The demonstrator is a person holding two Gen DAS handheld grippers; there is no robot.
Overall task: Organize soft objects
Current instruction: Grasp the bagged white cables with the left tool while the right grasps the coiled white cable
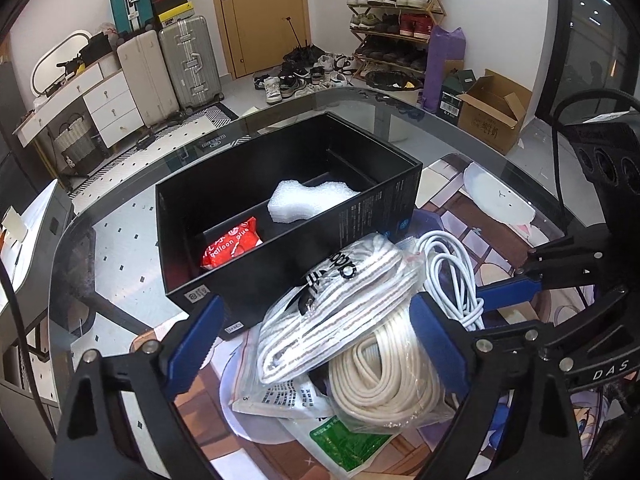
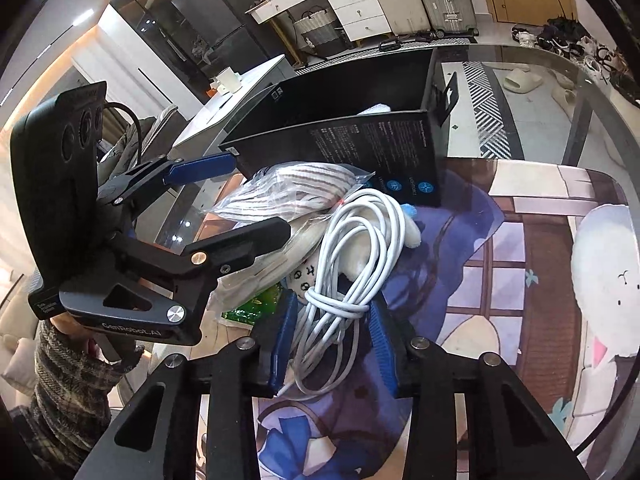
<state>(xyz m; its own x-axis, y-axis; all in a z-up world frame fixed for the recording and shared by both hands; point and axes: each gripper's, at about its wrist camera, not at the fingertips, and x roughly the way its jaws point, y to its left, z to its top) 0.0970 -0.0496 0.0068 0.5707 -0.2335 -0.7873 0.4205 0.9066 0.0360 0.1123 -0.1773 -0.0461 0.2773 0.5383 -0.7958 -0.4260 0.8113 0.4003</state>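
the right tool point(image 2: 332, 344) had its jaws narrowed on the white cable point(image 2: 352, 256), pads against the coil. the left tool point(image 1: 316, 344) stood wide over the bagged socks point(image 1: 340, 304), gripping nothing. the black box point(image 1: 280, 248) sat just beyond both tools.

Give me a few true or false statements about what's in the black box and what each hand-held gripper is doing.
1. The red balloon packet lies inside the black box. True.
2. The white foam piece lies on the table outside the box. False: it is inside the box.
3. The right hand-held gripper straddles the white cable. True.
4. The left hand-held gripper is clamped on the rope coil. False: its jaws stand wide around the bagged socks.
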